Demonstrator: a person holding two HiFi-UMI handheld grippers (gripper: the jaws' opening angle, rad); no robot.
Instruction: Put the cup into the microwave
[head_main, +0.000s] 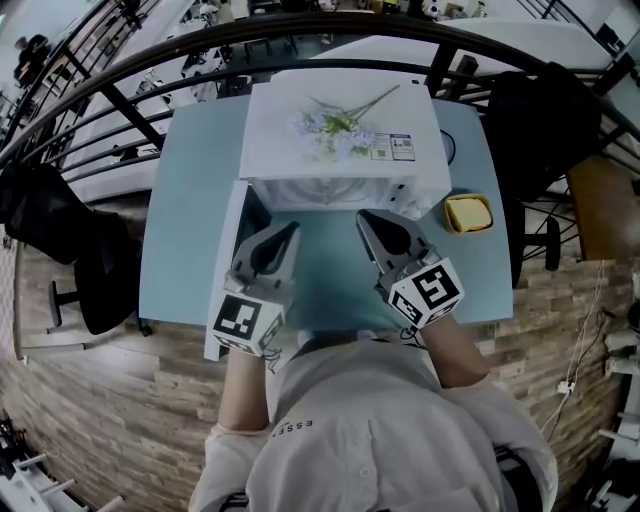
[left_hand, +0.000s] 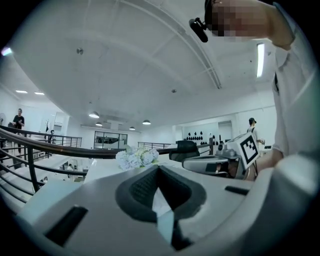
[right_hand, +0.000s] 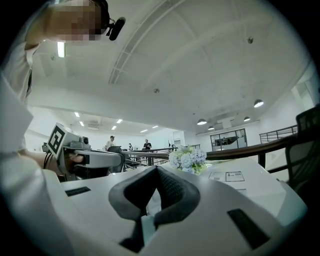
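Note:
A white microwave (head_main: 340, 130) stands on the pale blue table (head_main: 190, 230), its door (head_main: 226, 262) swung open to the left. From above its inside is hidden, and I cannot make out a cup in any view. My left gripper (head_main: 294, 229) and my right gripper (head_main: 362, 215) hover side by side in front of the opening, both pointing level at it. The left gripper (left_hand: 158, 167) has its jaws together with nothing between them. The right gripper (right_hand: 156, 169) is shut too and holds nothing.
A bunch of pale artificial flowers (head_main: 335, 125) lies on top of the microwave. A yellow squarish object (head_main: 468, 213) sits on the table to its right. Dark chairs (head_main: 60, 240) stand to the left, and a black railing (head_main: 300, 35) curves behind the table.

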